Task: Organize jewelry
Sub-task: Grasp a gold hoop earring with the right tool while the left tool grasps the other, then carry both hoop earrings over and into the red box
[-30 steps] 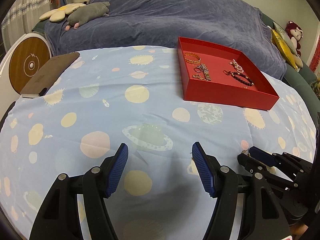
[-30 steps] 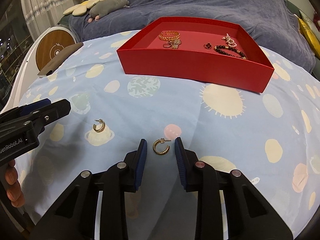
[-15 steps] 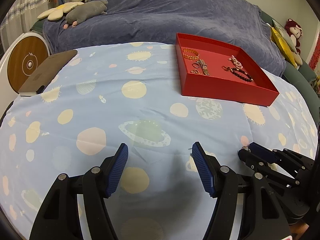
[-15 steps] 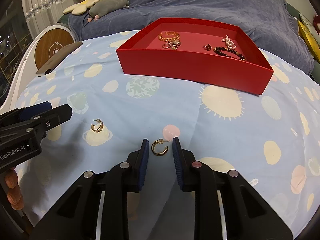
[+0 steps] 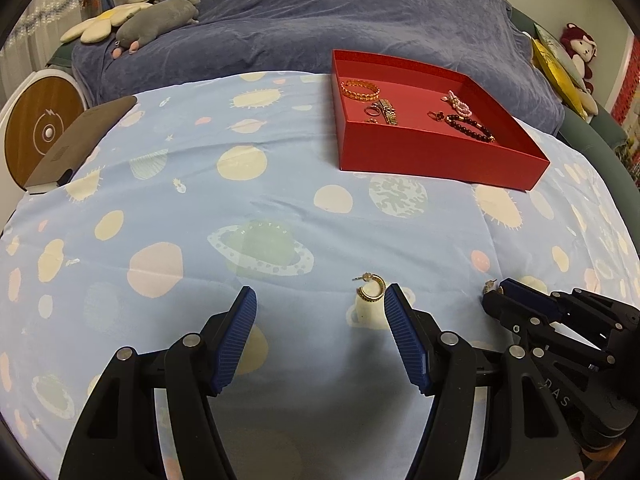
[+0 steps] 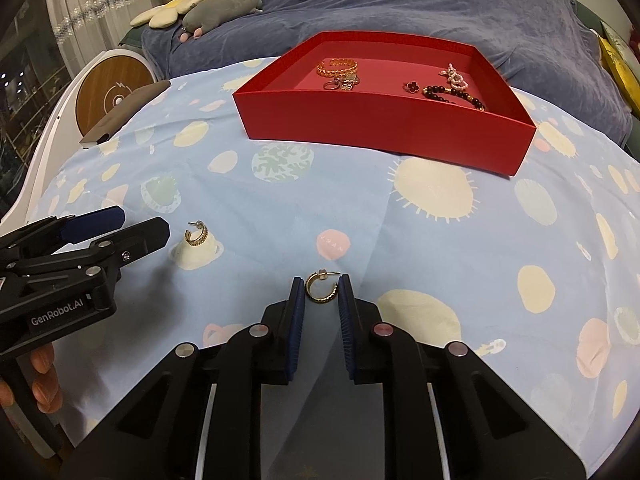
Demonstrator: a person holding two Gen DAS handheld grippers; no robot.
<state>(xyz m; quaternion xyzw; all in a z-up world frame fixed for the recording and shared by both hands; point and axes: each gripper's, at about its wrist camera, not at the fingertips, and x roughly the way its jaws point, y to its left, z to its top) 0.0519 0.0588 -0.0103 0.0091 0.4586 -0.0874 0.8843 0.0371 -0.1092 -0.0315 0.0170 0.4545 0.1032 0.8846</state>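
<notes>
Two gold hoop earrings lie on the blue planet-print cloth. One earring sits between the tips of my right gripper, whose jaws stand close on either side of it with small gaps. The other earring lies just inside the right finger of my open left gripper; it also shows in the right wrist view. A red tray at the back right holds a gold bracelet, a beaded bracelet and several small pieces.
A grey bed with a plush toy lies behind the table. A dark flat case rests at the table's left edge beside a round wooden disc. Cushions and a doll sit at the far right.
My left gripper has pulled back and lifted, so the left earring now shows by its right finger. My right gripper's jaws have narrowed around the other earring.
</notes>
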